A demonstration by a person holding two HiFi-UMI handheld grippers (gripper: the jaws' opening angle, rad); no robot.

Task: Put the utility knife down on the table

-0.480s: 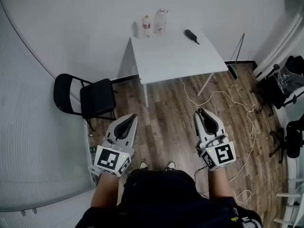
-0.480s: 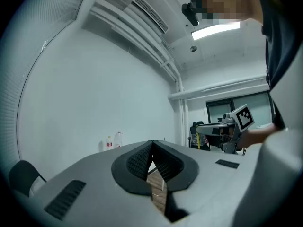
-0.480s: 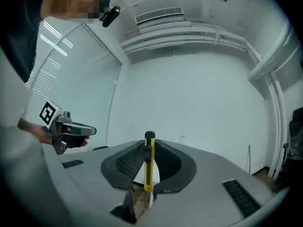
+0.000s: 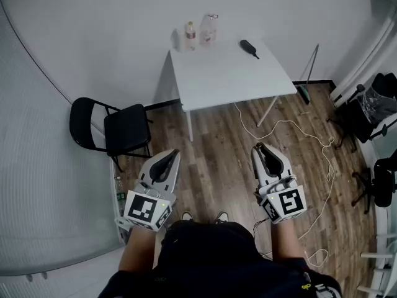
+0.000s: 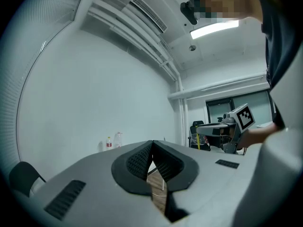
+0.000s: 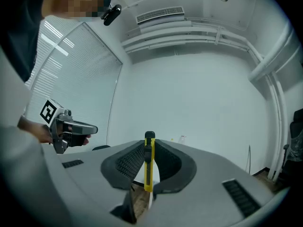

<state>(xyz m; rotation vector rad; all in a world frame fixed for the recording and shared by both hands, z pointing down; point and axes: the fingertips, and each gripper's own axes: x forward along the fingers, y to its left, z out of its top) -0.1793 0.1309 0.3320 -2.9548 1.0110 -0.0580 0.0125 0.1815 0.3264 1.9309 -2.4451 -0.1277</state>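
Observation:
A yellow utility knife (image 6: 148, 163) with a black tip stands upright between the jaws of my right gripper (image 6: 148, 148), which is shut on it. In the head view the right gripper (image 4: 263, 148) is held low over the wooden floor, well short of the white table (image 4: 229, 73); the knife itself is hidden there. My left gripper (image 4: 169, 154) hangs level with it on the left, jaws closed with nothing between them (image 5: 151, 148). Both point toward the table.
On the table's far edge stand two bottles (image 4: 200, 31) and a black object (image 4: 249, 47). A black folding chair (image 4: 118, 128) is left of the table. A white cable (image 4: 298, 135) snakes over the floor at right. Black stands and chairs (image 4: 372, 117) crowd the right edge.
The view has shifted very slightly; both grippers hold nearly the same places, the right one a touch nearer the table.

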